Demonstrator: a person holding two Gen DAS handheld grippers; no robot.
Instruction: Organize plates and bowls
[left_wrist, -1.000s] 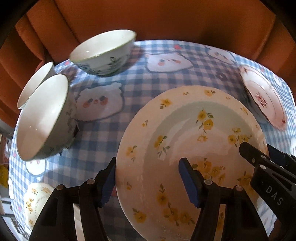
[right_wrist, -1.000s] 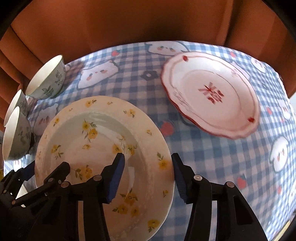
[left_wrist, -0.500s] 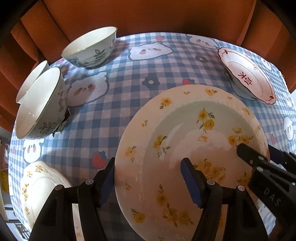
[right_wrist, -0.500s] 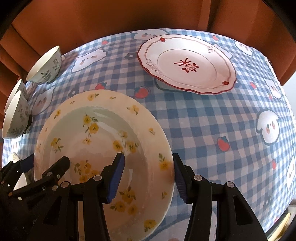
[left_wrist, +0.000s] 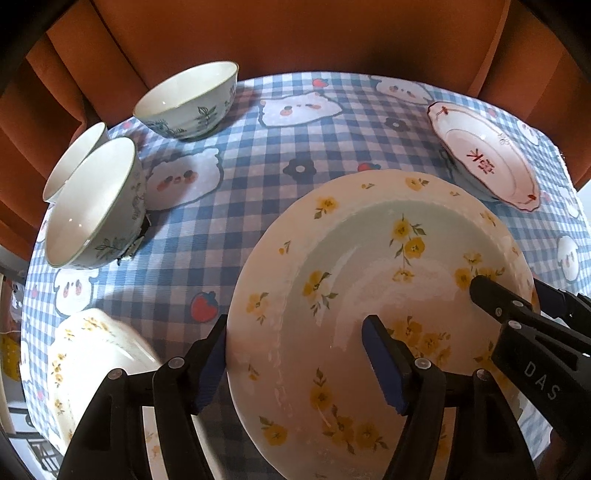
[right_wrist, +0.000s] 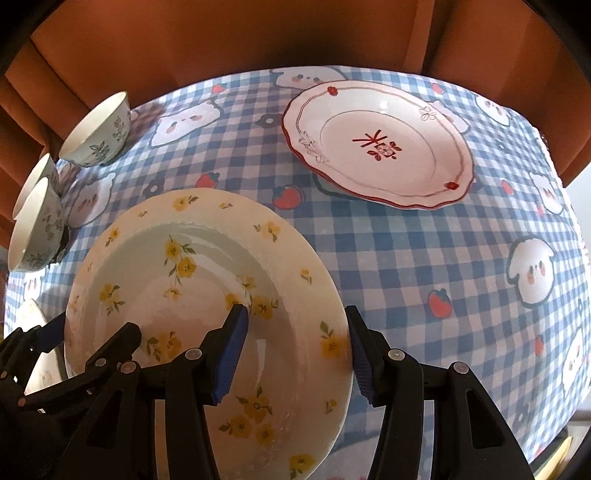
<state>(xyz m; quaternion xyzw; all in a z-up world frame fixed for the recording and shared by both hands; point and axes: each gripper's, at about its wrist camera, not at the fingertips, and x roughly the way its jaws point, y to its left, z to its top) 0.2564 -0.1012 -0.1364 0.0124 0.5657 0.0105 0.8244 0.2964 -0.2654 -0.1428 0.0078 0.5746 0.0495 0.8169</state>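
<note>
Two-handed carry of the yellow-flowered plate (left_wrist: 369, 295) above the checked worktop (left_wrist: 258, 184). The left tool (left_wrist: 295, 362) straddles the plate's left rim: one blue pad sits against the outer edge, the other over the well. Its jaws have just been opening slightly, yet the rim lies between the pads and the plate appears held. The right tool (right_wrist: 295, 350) is closed on the opposite rim in the same way, one pad inside the dish and one outside. Gripping at opposite edges probably keeps so broad and shallow a dish level and stops it from pivoting in a single grip.

Ahead and to the right of both tools, well apart from the carried plate, lies the red-trimmed plate (right_wrist: 376, 147), flat on the cloth. Ahead and to the left stand three leaf-patterned bowls (left_wrist: 92, 206), two touching and one (left_wrist: 188, 99) set farther off. Just left of the left tool, low in its view, is a second yellow-flowered dish (left_wrist: 96, 354), a likely stacking partner for the carried plate, though which dish it will join cannot be told.
</note>
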